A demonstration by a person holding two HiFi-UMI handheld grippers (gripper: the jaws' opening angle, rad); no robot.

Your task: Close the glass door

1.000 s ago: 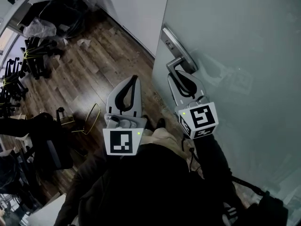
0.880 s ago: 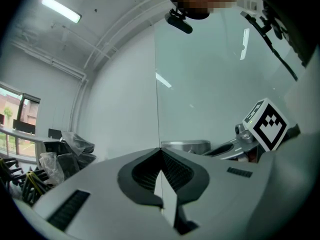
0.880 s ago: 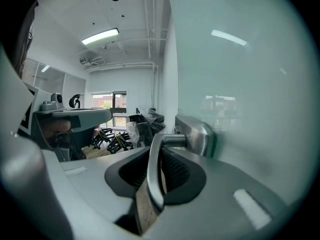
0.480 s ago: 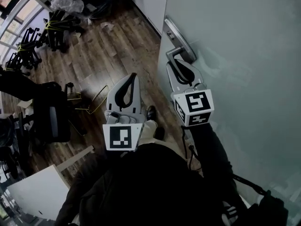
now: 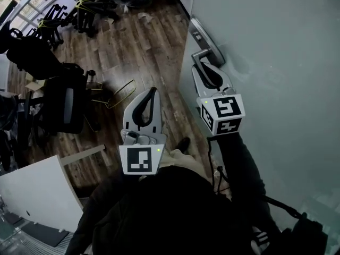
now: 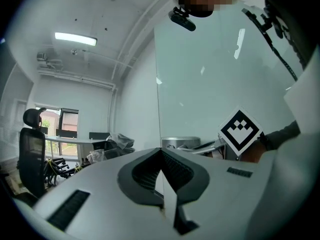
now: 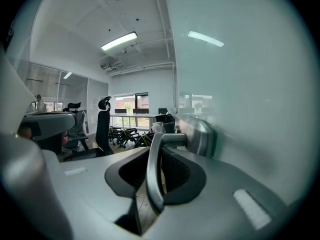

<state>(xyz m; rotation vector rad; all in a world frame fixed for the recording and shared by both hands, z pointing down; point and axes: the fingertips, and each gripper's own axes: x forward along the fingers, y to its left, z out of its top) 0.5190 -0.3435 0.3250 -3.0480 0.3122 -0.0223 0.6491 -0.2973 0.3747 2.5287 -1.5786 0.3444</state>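
The glass door (image 5: 276, 62) is filling the right side of the head view, its frosted pane standing upright and its free edge running down beside the wooden floor (image 5: 133, 47). The floor is lying open in a wide strip along that edge, giving room to move there. At the floor's lower-left corner one white panel (image 5: 37, 195) is closing off the space. One black office chair (image 5: 64, 100) is standing upright near the floor's left edge, well apart from the door. A heap of chair bases (image 5: 85, 9) is lying toward the floor's top edge, too tangled to count. Two grippers are showing. The left gripper (image 5: 151, 92) is hanging over the open floor beside the door's edge, its jaws pressed together with nothing between them. The right gripper (image 5: 203, 70) is reaching to the door's edge, its jaws partly closed and clamping the lever of the single door handle (image 7: 155, 174). One yellow wire frame (image 5: 119, 92) is lying on the floor between the chair and the left gripper.
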